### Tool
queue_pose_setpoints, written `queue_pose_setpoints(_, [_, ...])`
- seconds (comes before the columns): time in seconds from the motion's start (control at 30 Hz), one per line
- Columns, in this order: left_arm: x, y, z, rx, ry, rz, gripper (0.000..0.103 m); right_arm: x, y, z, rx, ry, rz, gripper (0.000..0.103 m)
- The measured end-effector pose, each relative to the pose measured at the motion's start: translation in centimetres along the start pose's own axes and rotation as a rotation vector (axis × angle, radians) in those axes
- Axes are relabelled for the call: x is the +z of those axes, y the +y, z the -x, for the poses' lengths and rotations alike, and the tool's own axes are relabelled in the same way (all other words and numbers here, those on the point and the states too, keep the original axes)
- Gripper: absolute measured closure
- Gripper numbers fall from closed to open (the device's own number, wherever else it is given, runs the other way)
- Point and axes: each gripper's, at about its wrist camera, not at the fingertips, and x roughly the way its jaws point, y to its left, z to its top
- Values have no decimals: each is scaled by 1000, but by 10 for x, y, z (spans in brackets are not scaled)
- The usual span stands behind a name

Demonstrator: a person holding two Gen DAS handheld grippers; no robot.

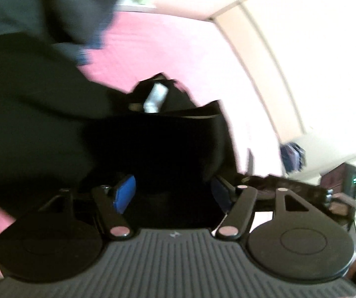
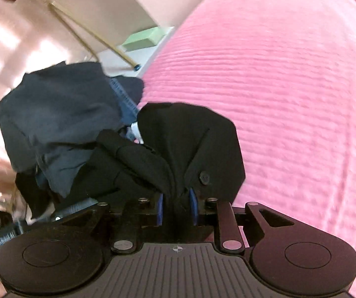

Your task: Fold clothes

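Observation:
A black garment (image 2: pixel 190 144) with a button (image 2: pixel 204 177) and a white label hangs bunched over the pink bedspread (image 2: pixel 289 87). My right gripper (image 2: pixel 178 208) is shut on a fold of it between its blue pads (image 2: pixel 192 204). In the left wrist view the same black garment (image 1: pixel 158 149) fills the space in front of my left gripper (image 1: pixel 173 193), whose blue pads (image 1: pixel 124 193) stand wide apart with cloth between them. The white label (image 1: pixel 154 98) shows at the garment's top. The view is blurred.
A pile of dark grey and blue clothes (image 2: pixel 58 114) lies at the bed's left edge; it also shows in the left wrist view (image 1: pixel 41 7). A pale green box (image 2: pixel 143 39) sits on the floor beyond. A cream wall and door frame (image 1: pixel 264 49) stand behind the bed.

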Motion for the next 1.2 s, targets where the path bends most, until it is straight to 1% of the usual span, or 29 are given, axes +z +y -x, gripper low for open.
queue_pose_setpoints(0.1, [7,-23,-23,-55,23,-54,37,-5,-8,9,-7,3,-14,83])
queue_pose_setpoints(0.13, [8,-29,-31,-55,35,-65,37,-9,-13,12,-7,3,-21,83])
queue_pose_setpoints(0.2, [8,-37,-45,-40,53,-78,37,-14,-25,22,-11,-3,-50,83])
queue_pose_setpoints(0.27, [4,-41,-61,-11,83,-95,40,-21,-39,33,-19,-14,-88,83])
queue_pose_setpoints(0.3, [2,-42,-69,2,106,-106,39,-24,-49,39,-26,-24,-133,84])
queue_pose_setpoints(0.33, [-3,-45,-75,0,132,-121,46,-27,-60,45,-34,-35,-178,84])
queue_pose_setpoints(0.37, [-3,-48,-83,9,154,-155,62,-31,-71,51,-45,-46,-232,84])
queue_pose_setpoints(0.43, [-4,-55,-96,25,190,-219,71,-39,-92,62,-70,-66,-321,83])
queue_pose_setpoints(0.47, [-5,-60,-101,33,201,-248,80,-43,-102,68,-85,-75,-354,83])
queue_pose_setpoints(0.5, [-6,-65,-106,42,212,-276,83,-46,-108,73,-118,-83,-346,83])
queue_pose_setpoints(0.53, [-8,-69,-111,50,222,-305,83,-47,-111,75,-133,-88,-334,83])
queue_pose_setpoints(0.67, [-15,-81,-122,98,244,-396,83,-43,-122,72,-147,-89,-306,83])
queue_pose_setpoints(0.73, [-17,-86,-125,123,255,-432,80,-40,-127,63,-154,-90,-286,80])
queue_pose_setpoints(0.77, [-18,-88,-127,136,260,-450,79,-39,-131,58,-153,-88,-282,71])
queue_pose_setpoints(0.8, [-19,-90,-129,149,266,-467,78,-40,-136,52,-151,-87,-293,48])
queue_pose_setpoints(0.83, [-21,-93,-131,161,271,-485,77,-41,-141,51,-149,-96,-306,37])
queue_pose_setpoints(0.87, [-22,-95,-133,174,277,-503,77,-42,-145,49,-145,-104,-319,32])
queue_pose_setpoints(0.93, [-22,-100,-136,193,288,-538,78,-42,-155,45,-121,-118,-336,32])
queue_pose_setpoints(0.97, [-20,-103,-137,194,293,-553,79,-43,-159,43,-108,-124,-344,32])
queue_pose_setpoints(1.0, [-18,-105,-137,195,297,-568,81,-44,-163,42,-88,-126,-351,33])
queue_pose_setpoints(1.03, [-18,-108,-136,197,301,-590,85,-46,-168,42,-69,-128,-357,35])
queue_pose_setpoints(1.07, [-17,-111,-135,199,306,-612,88,-46,-171,43,-60,-124,-360,61])
queue_pose_setpoints(1.1, [-17,-114,-134,200,309,-638,89,-46,-174,44,-51,-121,-362,74])
queue_pose_setpoints(1.13, [-17,-118,-134,204,312,-667,91,-47,-176,50,-45,-127,-362,80])
queue_pose_setpoints(1.17, [-16,-123,-133,208,315,-692,93,-48,-178,56,-38,-133,-362,90])
queue_pose_setpoints(1.2, [-16,-128,-131,212,319,-717,93,-49,-180,63,-31,-140,-362,92])
